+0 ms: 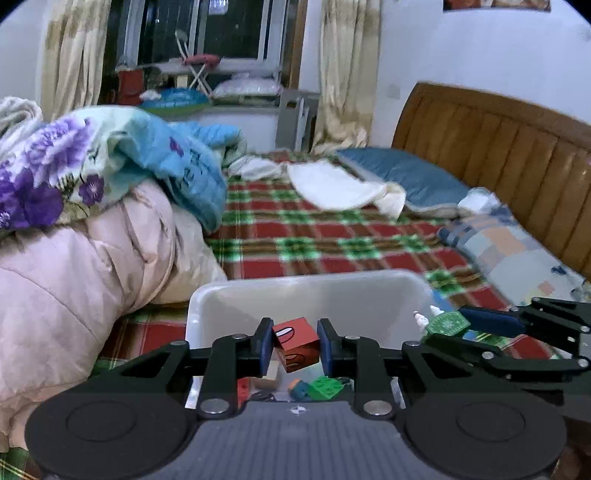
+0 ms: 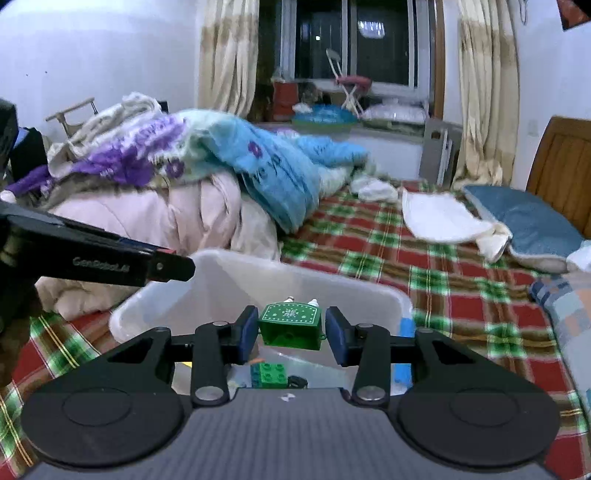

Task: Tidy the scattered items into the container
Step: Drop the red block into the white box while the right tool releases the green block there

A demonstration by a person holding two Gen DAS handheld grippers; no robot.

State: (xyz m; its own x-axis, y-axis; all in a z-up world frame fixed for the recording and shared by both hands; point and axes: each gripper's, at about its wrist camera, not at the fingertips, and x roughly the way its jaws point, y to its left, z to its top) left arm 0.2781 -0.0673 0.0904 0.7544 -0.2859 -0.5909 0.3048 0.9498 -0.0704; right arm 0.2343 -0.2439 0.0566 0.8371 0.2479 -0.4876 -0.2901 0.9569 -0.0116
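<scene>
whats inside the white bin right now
In the bin: a green brick beside a dark piece, a blue-orange piece and other bits. The grippers hide most of its floor.

1. The container [image 1: 306,295] sits on the bed [image 1: 332,240] at the near edge, below both hand-held grippers; loose toy bricks [image 1: 325,386] lie inside it on its floor.
2. The left hand-held gripper [image 1: 293,345] hangs over the container with a printed block [image 1: 295,343] between its fingers; the right hand-held gripper [image 2: 291,328] is to its right, over the container's right side, with a patterned block [image 2: 290,323] between its fingers.
3. A heap of quilts [image 1: 92,206] lies left of the container; pillows [image 1: 406,177] lie far right against the headboard [image 1: 498,147]; a folded cloth [image 1: 332,184] lies just left of the pillows.
4. The window [image 1: 207,33] is behind the bed, far left.
</scene>
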